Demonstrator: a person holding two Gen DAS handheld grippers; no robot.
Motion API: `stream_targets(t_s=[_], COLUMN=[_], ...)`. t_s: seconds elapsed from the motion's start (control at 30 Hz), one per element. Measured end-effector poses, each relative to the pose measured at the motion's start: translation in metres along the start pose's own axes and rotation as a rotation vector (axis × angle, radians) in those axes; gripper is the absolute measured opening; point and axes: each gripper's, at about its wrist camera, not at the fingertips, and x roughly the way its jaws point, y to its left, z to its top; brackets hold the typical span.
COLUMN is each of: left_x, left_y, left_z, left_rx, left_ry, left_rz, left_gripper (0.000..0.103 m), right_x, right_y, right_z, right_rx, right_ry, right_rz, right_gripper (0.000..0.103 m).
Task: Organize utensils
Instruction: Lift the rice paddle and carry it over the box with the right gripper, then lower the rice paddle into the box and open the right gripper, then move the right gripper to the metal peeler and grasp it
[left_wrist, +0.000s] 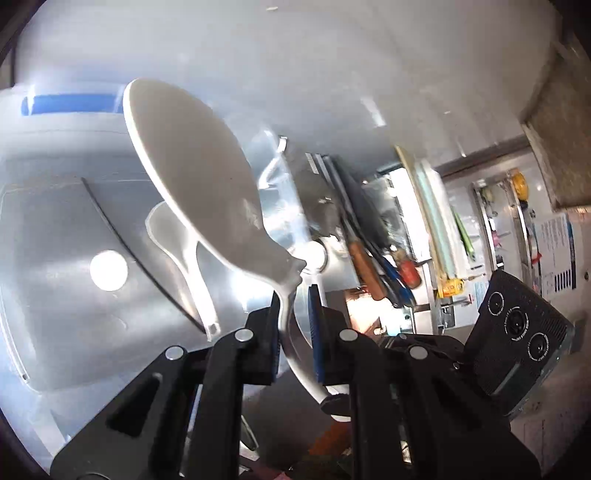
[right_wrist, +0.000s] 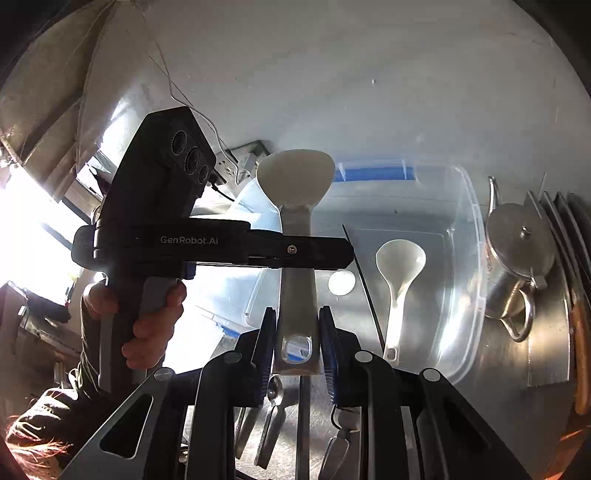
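A white rice paddle (left_wrist: 199, 173) is held in the air above a clear plastic bin (left_wrist: 55, 221). My left gripper (left_wrist: 295, 310) is shut on the paddle's neck. My right gripper (right_wrist: 297, 332) has its pads on both sides of the paddle's handle end (right_wrist: 297, 314); the paddle's head (right_wrist: 295, 181) points away. The left gripper's body (right_wrist: 207, 243) crosses in front of the handle. A white ladle (right_wrist: 400, 273) lies inside the bin (right_wrist: 469, 236); it also shows in the left wrist view (left_wrist: 177, 243).
A steel kettle (right_wrist: 517, 258) stands right of the bin on the steel counter. Several metal spoons (right_wrist: 273, 413) lie on the counter under my right gripper. Knives and cutting boards (left_wrist: 369, 236) stand in a rack at the right.
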Motion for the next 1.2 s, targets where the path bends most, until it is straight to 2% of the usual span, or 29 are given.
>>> stream_targets(t_s=[0.1, 0.2, 0.23, 0.27, 0.37, 0.43, 0.47, 0.5, 0.57, 0.63, 0.7, 0.77, 0.8, 0.87, 0.93, 1.07, 1.13, 1.2], left_x=[0.026, 0.057, 0.066, 0.072, 0.082, 0.082, 0.077, 0.068, 0.032, -0.005, -0.044, -0.07, -0.08, -0.082, -0.068, -0.034, -0.015, -0.001], left_y=[0.065, 0.113, 0.122, 0.129, 0.132, 0.127, 0.123, 0.119, 0.104, 0.074, 0.044, 0.017, 0.007, -0.007, -0.015, -0.008, -0.003, 0.003], left_z=[0.016, 0.008, 0.007, 0.006, 0.008, 0.009, 0.01, 0.009, 0.01, -0.001, -0.025, -0.052, -0.066, -0.09, -0.111, -0.151, -0.165, -0.173], left_rx=[-0.151, -0.256, -0.268, -0.289, -0.283, -0.254, -0.241, -0.223, -0.159, -0.068, 0.015, 0.083, 0.109, 0.136, 0.132, 0.089, 0.066, 0.037], left_ry=[0.103, 0.225, 0.264, 0.292, 0.334, 0.332, 0.307, 0.261, 0.136, 0.019, -0.093, -0.173, -0.191, -0.19, -0.157, -0.072, -0.012, 0.042], left_rz=[0.077, 0.138, 0.156, 0.172, 0.22, 0.277, 0.29, 0.294, 0.28, 0.238, 0.172, 0.104, 0.072, 0.024, 0.025, 0.07, 0.049, 0.029], left_gripper=[0.012, 0.013, 0.013, 0.013, 0.013, 0.02, 0.034, 0.054, 0.07, 0.074, 0.088, 0.095, 0.095, 0.095, 0.095, 0.095, 0.095, 0.095], right_x=[0.07, 0.12, 0.131, 0.141, 0.161, 0.152, 0.14, 0.124, 0.08, 0.032, -0.007, -0.023, -0.023, -0.004, 0.021, 0.048, 0.057, 0.066], right_y=[-0.013, -0.028, -0.031, -0.034, -0.038, -0.033, -0.029, -0.023, -0.006, 0.016, 0.037, 0.047, 0.046, 0.032, 0.012, -0.009, -0.012, -0.014], right_z=[0.018, 0.023, 0.023, 0.024, 0.022, 0.024, 0.024, 0.023, 0.011, -0.016, -0.056, -0.098, -0.12, -0.154, -0.179, -0.214, -0.22, -0.222], right_rx=[0.04, 0.071, 0.072, 0.068, 0.065, 0.045, 0.035, 0.018, -0.04, -0.097, -0.168, -0.195, -0.187, -0.145, -0.057, 0.065, 0.072, 0.076], right_ry=[0.165, 0.293, 0.319, 0.351, 0.463, 0.428, 0.398, 0.35, 0.235, 0.136, 0.081, 0.064, 0.082, 0.132, 0.194, 0.227, 0.228, 0.232], right_rz=[-0.029, -0.051, -0.072, -0.092, -0.126, -0.149, -0.148, -0.159, -0.148, -0.102, -0.092, -0.118, -0.153, -0.254, -0.295, -0.26, -0.249, -0.28], right_gripper=[0.025, 0.025, 0.022, 0.013, 0.016, 0.016, 0.018, 0.02, 0.027, 0.03, 0.039, 0.041, 0.041, 0.041, 0.041, 0.041, 0.041, 0.04])
